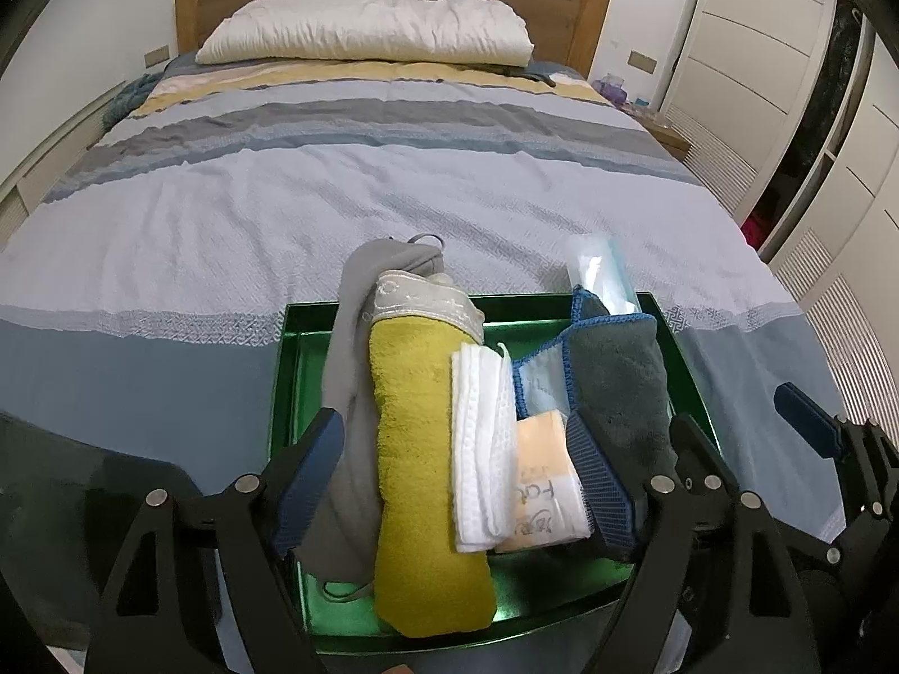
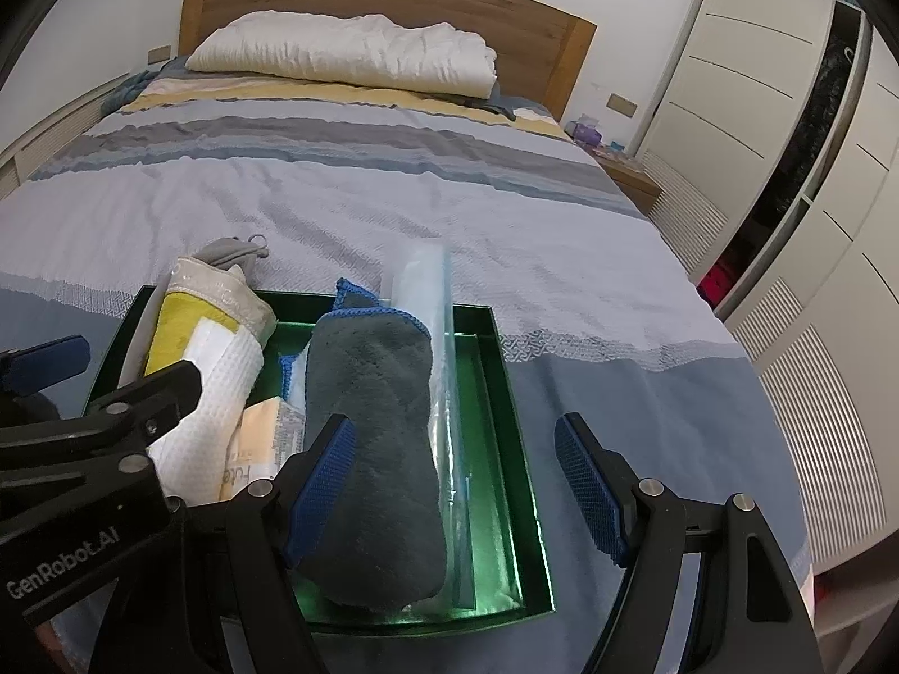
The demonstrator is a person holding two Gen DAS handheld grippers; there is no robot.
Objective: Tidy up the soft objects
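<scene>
Soft objects, packed side by side in a green tray (image 1: pixel 694 370) set on the striped bedspread (image 1: pixel 337 196) near the foot of the bed.

Contents, left to right in the left wrist view: grey cloth (image 1: pixel 351 337) with a loop at its far end, draped over the tray's far rim; rolled yellow towel (image 1: pixel 421 449) with a pale banded end; folded white waffle cloth (image 1: pixel 480 449); small printed packet (image 1: pixel 548 483); dark grey microfibre cloth (image 1: pixel 623 382) with blue edging; clear plastic sleeve (image 2: pixel 444 393) along the tray's right wall, its far end poking past the rim.

Left gripper (image 1: pixel 466 477): fingers wide apart, straddling the yellow towel, the waffle cloth and the packet; pads not pressing on any of them, nothing held.

Right gripper (image 2: pixel 461 483): fingers wide apart over the right side of the tray; the dark grey microfibre cloth lies just beside the left pad, nothing gripped.

White pillow (image 1: pixel 365 28) against a wooden headboard (image 1: pixel 584 5); white wardrobe doors (image 2: pixel 758 56) to the right.
</scene>
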